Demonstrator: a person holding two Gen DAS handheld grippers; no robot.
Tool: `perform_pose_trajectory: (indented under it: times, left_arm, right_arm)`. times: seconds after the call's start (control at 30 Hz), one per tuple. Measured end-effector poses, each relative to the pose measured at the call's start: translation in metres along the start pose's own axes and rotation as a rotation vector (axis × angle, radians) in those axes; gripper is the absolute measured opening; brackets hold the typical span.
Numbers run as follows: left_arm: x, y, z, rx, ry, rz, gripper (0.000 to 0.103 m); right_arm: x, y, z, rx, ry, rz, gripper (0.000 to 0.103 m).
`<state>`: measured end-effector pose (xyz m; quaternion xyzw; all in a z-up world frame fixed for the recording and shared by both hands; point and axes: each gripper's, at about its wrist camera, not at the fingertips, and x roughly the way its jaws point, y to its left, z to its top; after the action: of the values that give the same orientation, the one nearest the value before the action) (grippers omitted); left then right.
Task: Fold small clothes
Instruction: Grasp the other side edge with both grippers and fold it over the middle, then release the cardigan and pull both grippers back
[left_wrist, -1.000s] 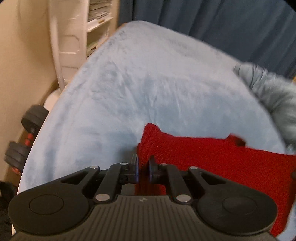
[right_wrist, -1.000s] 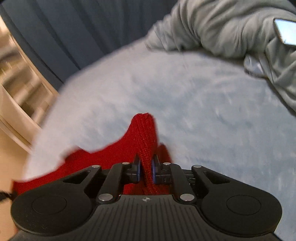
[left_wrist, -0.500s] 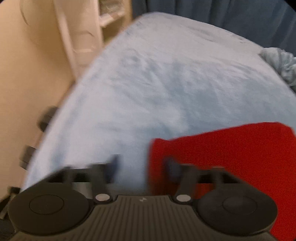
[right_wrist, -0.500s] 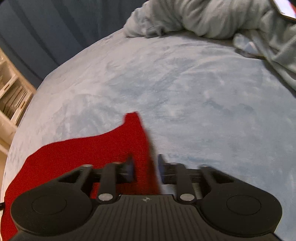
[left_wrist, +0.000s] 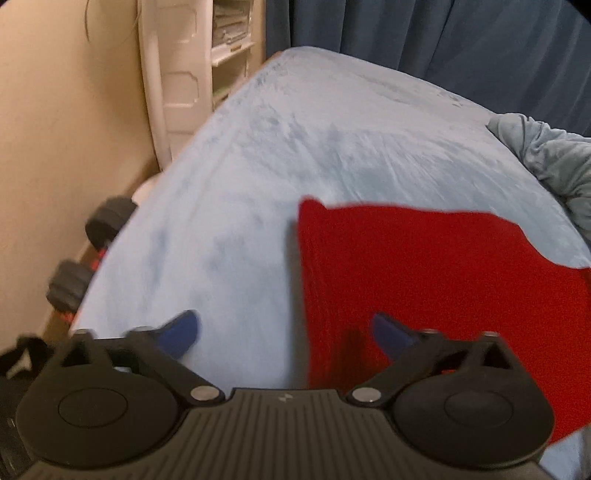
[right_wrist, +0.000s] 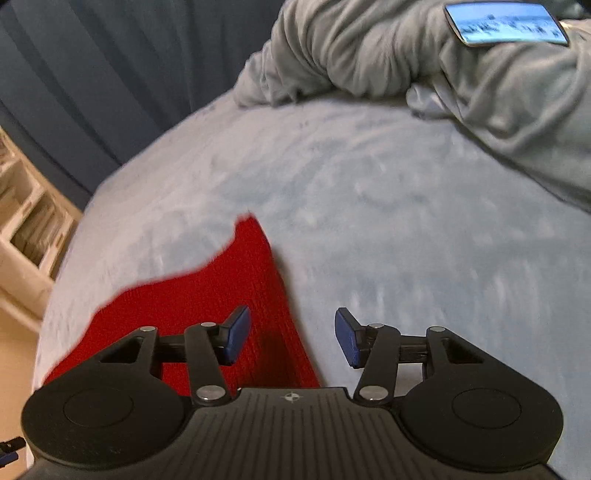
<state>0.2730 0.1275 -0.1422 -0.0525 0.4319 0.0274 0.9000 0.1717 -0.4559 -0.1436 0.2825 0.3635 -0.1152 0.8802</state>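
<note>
A red knitted garment (left_wrist: 436, 280) lies flat on the pale blue bed cover (left_wrist: 295, 155). In the left wrist view its left edge runs between the jaws of my left gripper (left_wrist: 286, 334), which are still opening and stand wide, pressing on nothing. In the right wrist view the same red garment (right_wrist: 207, 306) ends in a pointed corner ahead. Its right edge lies between the blue pads of my right gripper (right_wrist: 291, 338). Those jaws are opening too, and neither pad touches the cloth.
A crumpled grey blanket (right_wrist: 424, 66) is heaped at the far right of the bed, with a lit phone (right_wrist: 506, 24) on it. Dark blue curtains (left_wrist: 443, 48) hang behind. A white shelf unit (left_wrist: 184, 74) and black dumbbells (left_wrist: 92, 251) stand off the bed's left edge.
Both grippers were shut on the red garment's edges a second ago and have let go. The garment now lies flat, and both grippers have drawn back with spread jaws.
</note>
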Motion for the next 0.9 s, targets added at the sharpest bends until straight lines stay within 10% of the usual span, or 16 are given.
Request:
perform_pose_trajectory:
  times: [0.13,0.2,0.43,0.63,0.9]
  left_arm:
    - [0.000,-0.008,-0.018,0.007,0.031,-0.003,0.103]
    - [-0.001,-0.010,-0.020,-0.005,0.035,-0.005,0.103]
    - [-0.001,-0.013,-0.015,0.005,0.034,0.010,0.103]
    - [-0.026,-0.020,-0.020,0.071,0.025,0.061,0.103]
    - [-0.114,-0.036,-0.059,0.124,0.064,0.054,0.103]
  right_arm:
    - [0.002,-0.007,-0.024,0.003,0.109,0.057,0.053]
    - [0.000,-0.010,-0.031,0.000,0.114,0.084,0.010]
    - [0.002,-0.036,-0.047,0.018,0.095,-0.016,0.011]
    - [-0.018,-0.024,-0.039,0.037,0.100,-0.121,0.050]
    - [-0.154,0.023,-0.081,-0.176,0.033,0.046,0.066]
